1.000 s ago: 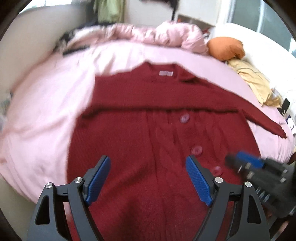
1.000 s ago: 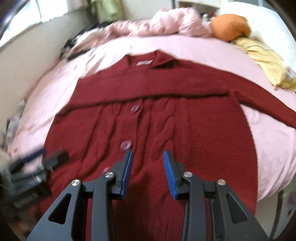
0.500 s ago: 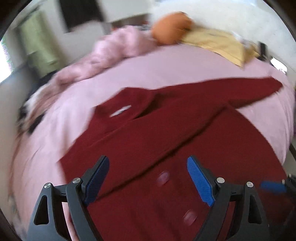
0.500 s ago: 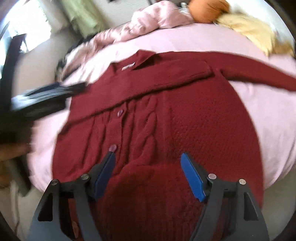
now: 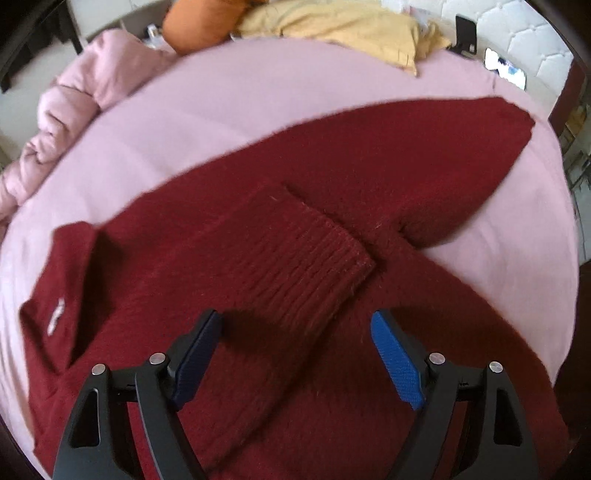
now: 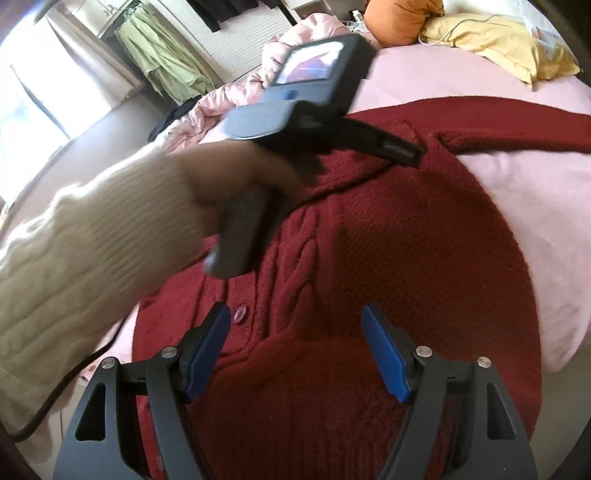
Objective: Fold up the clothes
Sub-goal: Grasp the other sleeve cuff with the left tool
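A dark red knitted cardigan (image 5: 258, 280) lies flat on the pink bed (image 5: 258, 110). One sleeve is folded across the chest, its ribbed cuff (image 5: 314, 258) just ahead of my open, empty left gripper (image 5: 295, 354). The other sleeve (image 5: 424, 147) stretches to the far right. The collar with a white label (image 5: 55, 310) is at the left. In the right wrist view the cardigan (image 6: 406, 240) shows its buttons (image 6: 242, 314) and cable knit. My right gripper (image 6: 295, 350) is open and empty above the lower front. The left gripper's body (image 6: 314, 96) and the hand reach over the chest there.
A pink duvet (image 5: 85, 92) is bunched at the bed's far left. An orange cushion (image 5: 199, 22) and a yellow cloth (image 5: 332, 29) lie at the far side. A phone (image 5: 506, 68) lies near the right edge. Green clothes (image 6: 162, 55) hang by a window.
My left gripper has swung forward over the chest to the folded sleeve's cuff. My right gripper opened wide and stays over the lower front.
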{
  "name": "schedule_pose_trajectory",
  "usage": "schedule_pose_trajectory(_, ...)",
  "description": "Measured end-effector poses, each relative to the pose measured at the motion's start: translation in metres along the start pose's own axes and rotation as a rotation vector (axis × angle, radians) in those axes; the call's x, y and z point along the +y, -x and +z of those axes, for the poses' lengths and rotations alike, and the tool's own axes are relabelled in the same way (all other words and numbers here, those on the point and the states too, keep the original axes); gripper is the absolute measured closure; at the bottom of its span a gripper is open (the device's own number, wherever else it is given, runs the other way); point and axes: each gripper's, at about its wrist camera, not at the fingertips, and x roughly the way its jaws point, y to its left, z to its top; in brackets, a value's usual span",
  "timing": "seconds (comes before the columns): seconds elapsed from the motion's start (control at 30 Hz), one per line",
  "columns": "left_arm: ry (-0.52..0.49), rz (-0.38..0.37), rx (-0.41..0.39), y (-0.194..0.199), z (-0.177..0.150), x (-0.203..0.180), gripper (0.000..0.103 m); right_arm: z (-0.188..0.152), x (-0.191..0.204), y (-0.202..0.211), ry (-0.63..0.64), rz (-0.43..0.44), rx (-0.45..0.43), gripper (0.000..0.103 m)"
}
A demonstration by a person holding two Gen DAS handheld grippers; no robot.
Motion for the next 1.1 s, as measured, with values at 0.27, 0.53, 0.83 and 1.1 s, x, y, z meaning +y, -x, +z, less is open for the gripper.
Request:
schedule_pose_trajectory(0.27, 0.094, -0.023, 0.01, 0.005, 0.004, 0.032, 0.088, 0.002, -0.011, 0.003, -0.032, 0.041, 0.0, 0.029)
schedule_pose_trajectory(0.53, 0.277, -0.073, -0.17, 0.085, -0.017, 0.079, 0.09, 0.001, -0.01, 0.003, -0.04, 0.045, -0.002, 0.029)
schedule_pose_trajectory(0.83, 0.562, 0.373, -0.148, 0.162, -0.144, 0.228, 0.09, 0.001, -0.005, 0.0, -0.021, 0.008, -0.001, 0.029)
schedule_pose_trajectory(1.1, 0.845, 0.666, -0.027, 0.24, -0.331, 0.361, 0.09, 0.002, 0.004, -0.006, 0.004, -0.058, 0.002, 0.029)
